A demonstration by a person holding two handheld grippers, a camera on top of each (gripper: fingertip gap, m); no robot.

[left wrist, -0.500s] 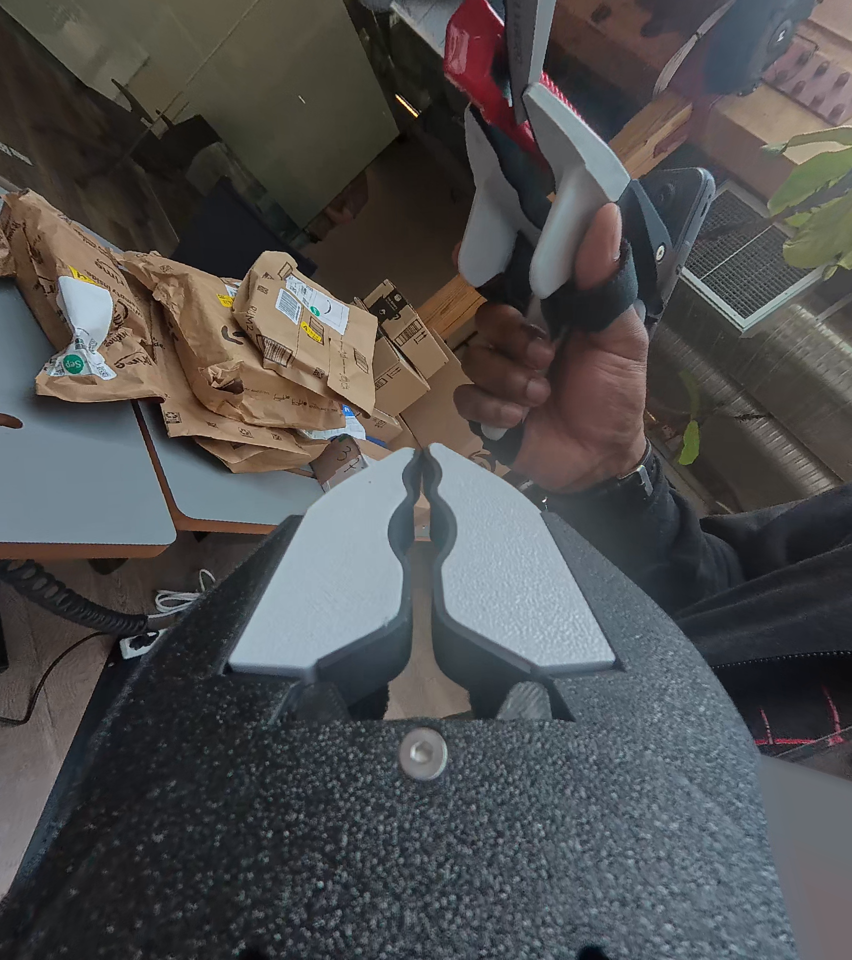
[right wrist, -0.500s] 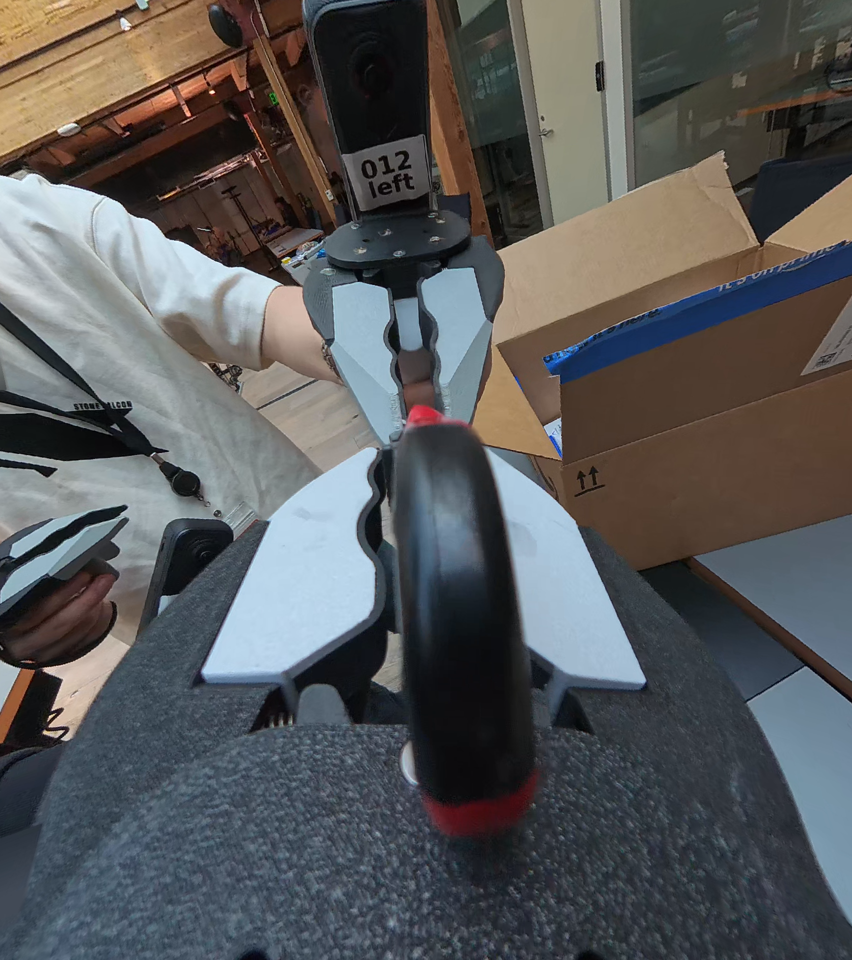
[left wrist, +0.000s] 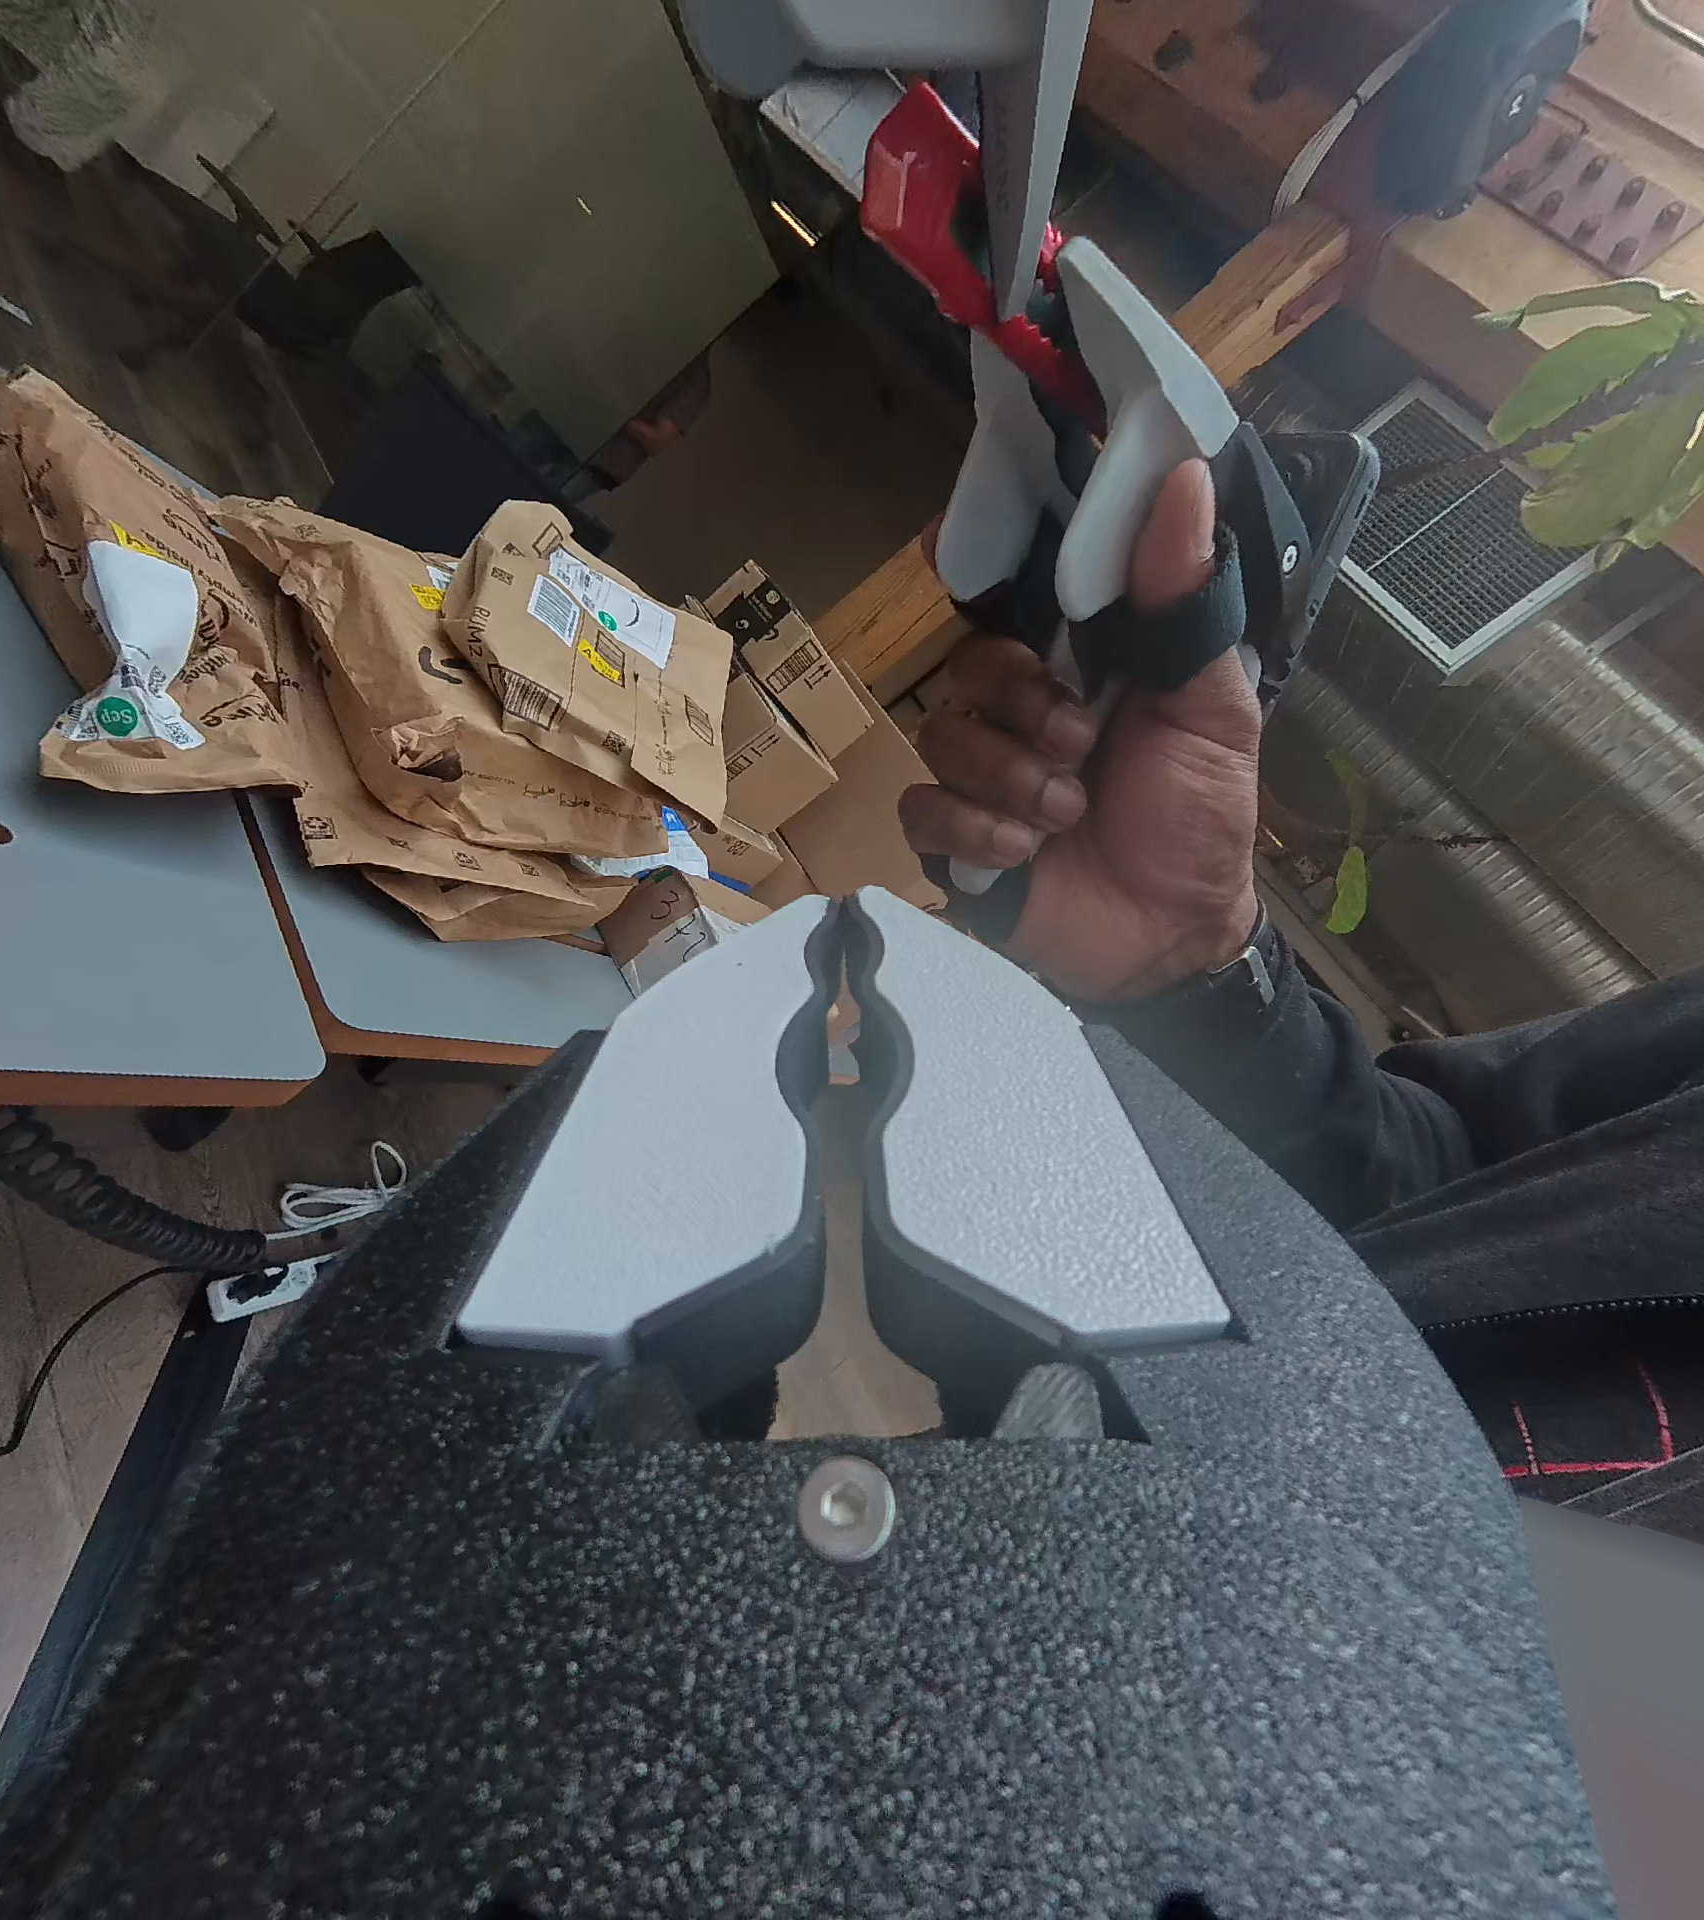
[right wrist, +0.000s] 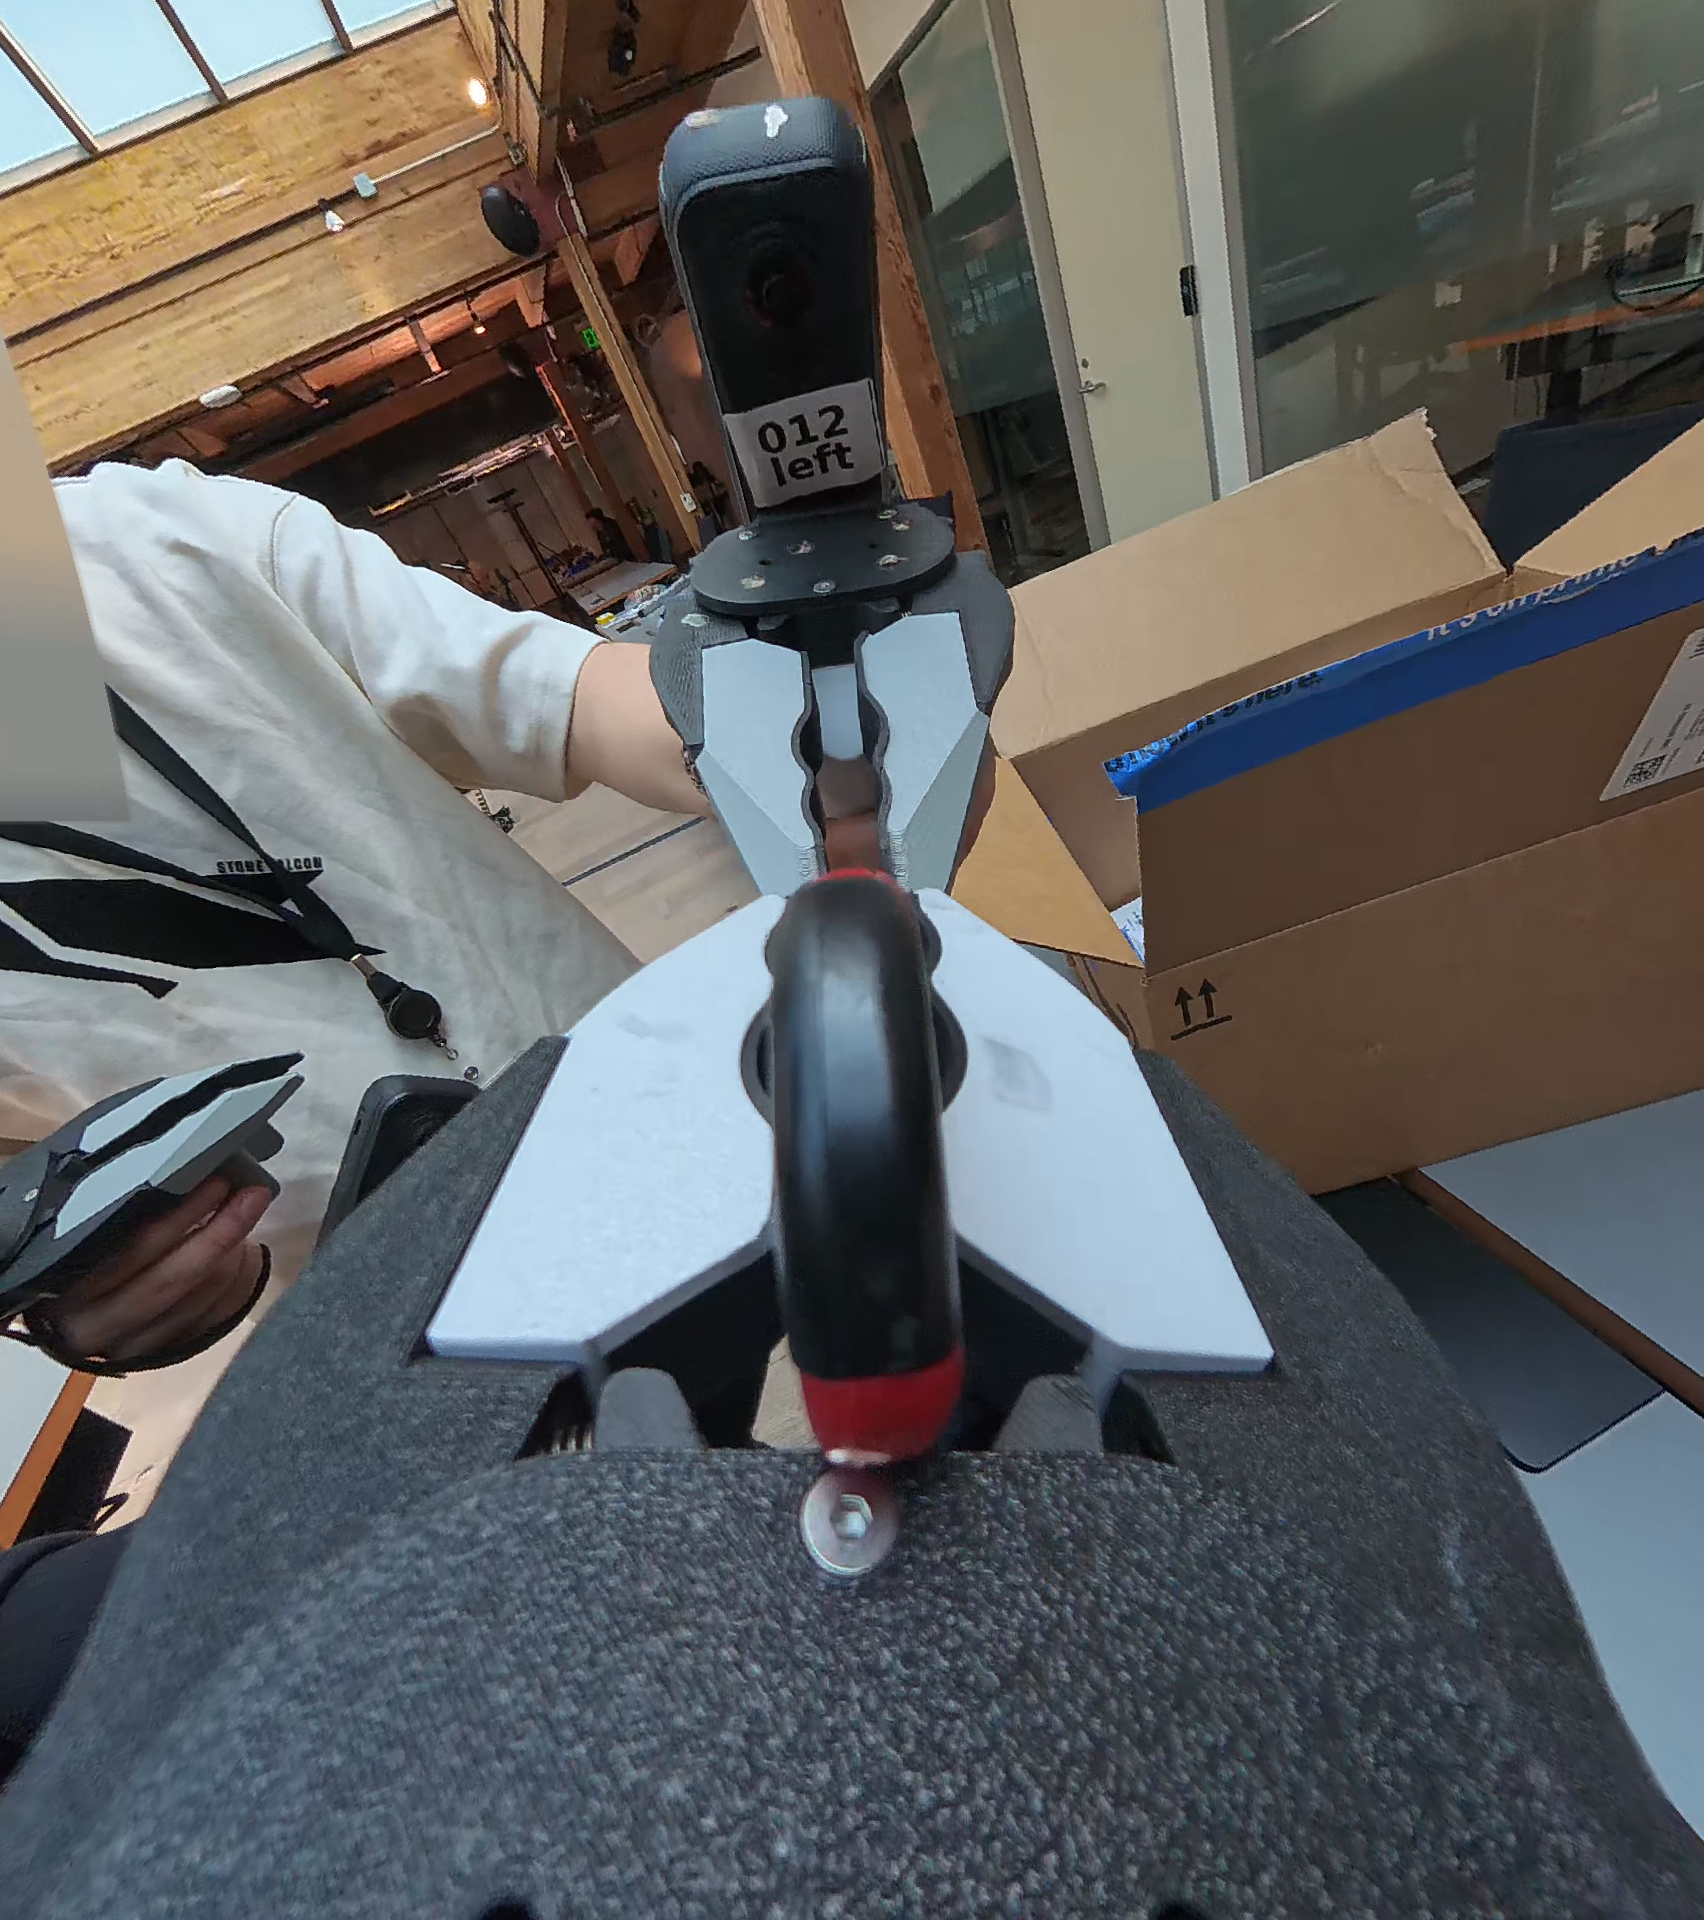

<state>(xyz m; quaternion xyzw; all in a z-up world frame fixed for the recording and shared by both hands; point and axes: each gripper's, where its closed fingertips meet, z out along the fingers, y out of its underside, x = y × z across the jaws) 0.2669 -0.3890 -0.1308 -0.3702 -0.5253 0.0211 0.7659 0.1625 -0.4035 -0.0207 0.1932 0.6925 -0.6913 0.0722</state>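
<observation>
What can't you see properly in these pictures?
- Right wrist view: the black and red tool in the right gripper is blurred, too close to the camera. Its far end hides between another gripper's fingers.
- Right wrist view: the cardboard box hides its inside behind its own walls.
- Left wrist view: the paper bags are closed, so what they hold stays hidden.

Right tool: matt grey plastic fingers, rough black body, clamping a glossy black handle; beyond, corrugated cardboard box.
</observation>
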